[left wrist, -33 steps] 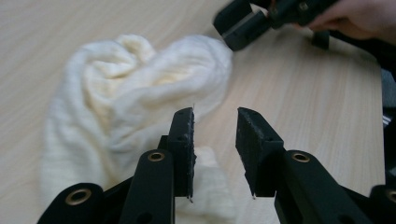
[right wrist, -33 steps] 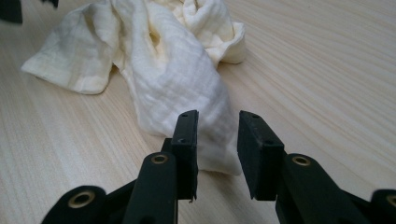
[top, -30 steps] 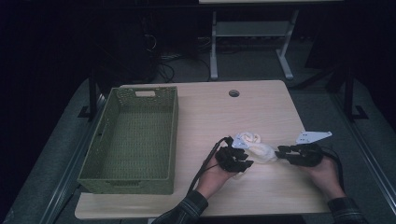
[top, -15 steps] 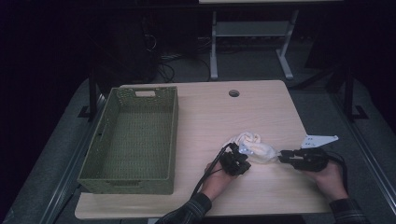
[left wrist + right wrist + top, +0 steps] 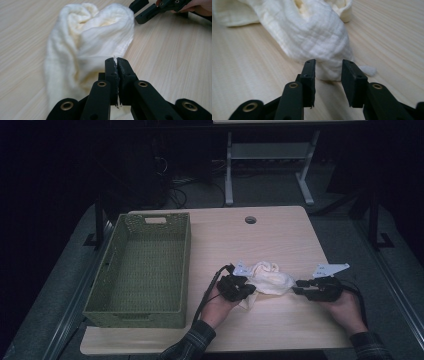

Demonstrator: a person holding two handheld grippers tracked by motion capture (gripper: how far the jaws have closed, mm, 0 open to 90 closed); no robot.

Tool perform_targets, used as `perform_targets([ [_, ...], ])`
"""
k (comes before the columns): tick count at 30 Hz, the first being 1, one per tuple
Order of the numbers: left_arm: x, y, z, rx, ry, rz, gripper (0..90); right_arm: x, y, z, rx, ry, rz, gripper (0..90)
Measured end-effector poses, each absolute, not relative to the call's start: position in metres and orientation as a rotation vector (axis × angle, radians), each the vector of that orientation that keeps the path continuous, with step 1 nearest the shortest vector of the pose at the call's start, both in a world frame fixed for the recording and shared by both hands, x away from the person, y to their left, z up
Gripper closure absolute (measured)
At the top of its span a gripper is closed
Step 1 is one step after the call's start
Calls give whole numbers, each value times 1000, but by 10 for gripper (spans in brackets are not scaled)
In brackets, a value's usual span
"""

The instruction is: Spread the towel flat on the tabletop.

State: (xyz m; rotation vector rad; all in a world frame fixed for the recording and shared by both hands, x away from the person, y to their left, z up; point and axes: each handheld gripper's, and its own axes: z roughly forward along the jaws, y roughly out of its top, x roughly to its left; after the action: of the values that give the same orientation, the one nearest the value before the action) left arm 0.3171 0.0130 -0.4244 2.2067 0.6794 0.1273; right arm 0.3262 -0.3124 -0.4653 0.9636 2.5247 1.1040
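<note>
— Cloth point(image 5: 267, 279), cream and crumpled: where does it lie on the desk point(image 5: 280, 237)?

— Toward the near right part, closer to the front edge than the back, between the two grippers. A green basket point(image 5: 142, 265) stands well apart along the left edge, and a round cable hole point(image 5: 250, 220) sits near the back edge.

— Which way does it run?

— From the high view its long axis goes roughly left to right, parallel to the front edge. The bunched, rolled end is at the middle and back; one narrow end points toward the right gripper point(image 5: 300, 289), and a corner trails toward the front edge beside the left gripper point(image 5: 249, 291).

— What do the gripper views add?

— The left gripper view shows what the high view cannot: the left gripper point(image 5: 117, 61) has its jaws pressed together with a thin edge of cloth point(image 5: 87, 42) pinched between the pads, white threads showing along the seam. It also catches the right gripper point(image 5: 136, 11) at the far end, at the top right.

— And the right one?

— In the right gripper view the right gripper point(image 5: 328, 66) has its jaws partly apart; they have just been opening a little. The narrow end of the cloth point(image 5: 312, 32) lies between the tips, and the pads do not press on it.
</note>
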Motion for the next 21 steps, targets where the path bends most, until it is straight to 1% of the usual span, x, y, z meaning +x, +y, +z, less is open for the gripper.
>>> perform_targets([
  [4, 316, 27, -419, 2185, 705, 155, 870, 329, -316, -465, 978, 2505, 1076, 623],
  [11, 317, 36, -417, 2170, 743, 169, 871, 335, -342, -461, 1064, 2439, 1134, 633],
  [18, 318, 39, -416, 2162, 753, 184, 871, 345, -336, -466, 1056, 2457, 1158, 633],
  [20, 318, 38, -416, 2164, 753, 180, 870, 348, -333, -467, 1050, 2484, 1167, 661],
  [21, 318, 38, -416, 2166, 751, 181, 870, 350, -331, -468, 1046, 2497, 1169, 692],
])
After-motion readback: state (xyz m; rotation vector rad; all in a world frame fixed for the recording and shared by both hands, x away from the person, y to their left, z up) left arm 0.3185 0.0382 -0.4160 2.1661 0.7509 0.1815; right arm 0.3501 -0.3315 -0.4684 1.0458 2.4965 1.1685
